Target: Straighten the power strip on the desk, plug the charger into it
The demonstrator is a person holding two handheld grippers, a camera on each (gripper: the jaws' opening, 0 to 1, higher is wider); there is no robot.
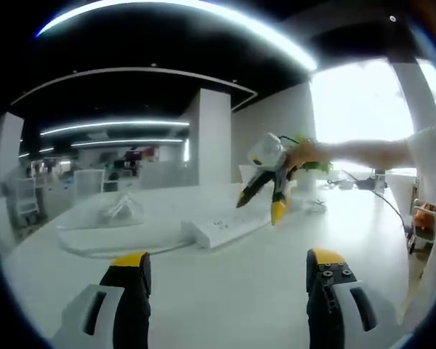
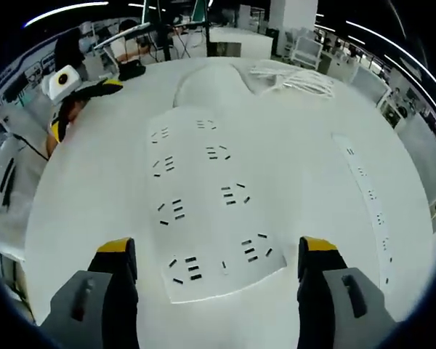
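Fingers [image 2: 316,251] astride power strip [image 2: 207,196]

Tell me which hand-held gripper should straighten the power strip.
Right. The right hand-held gripper hangs open directly above the power strip, jaws either side of its end. The left hand-held gripper is open but farther back on the desk.

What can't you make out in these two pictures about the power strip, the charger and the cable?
- Power strip: its near end runs down between the right gripper jaws in the right gripper view; any switch there is too small to tell.
- Coiled white cable: blurred; whether a charger is attached is unclear.
- Left gripper view: the strip sockets are too small to count, and the right gripper hides its far end.
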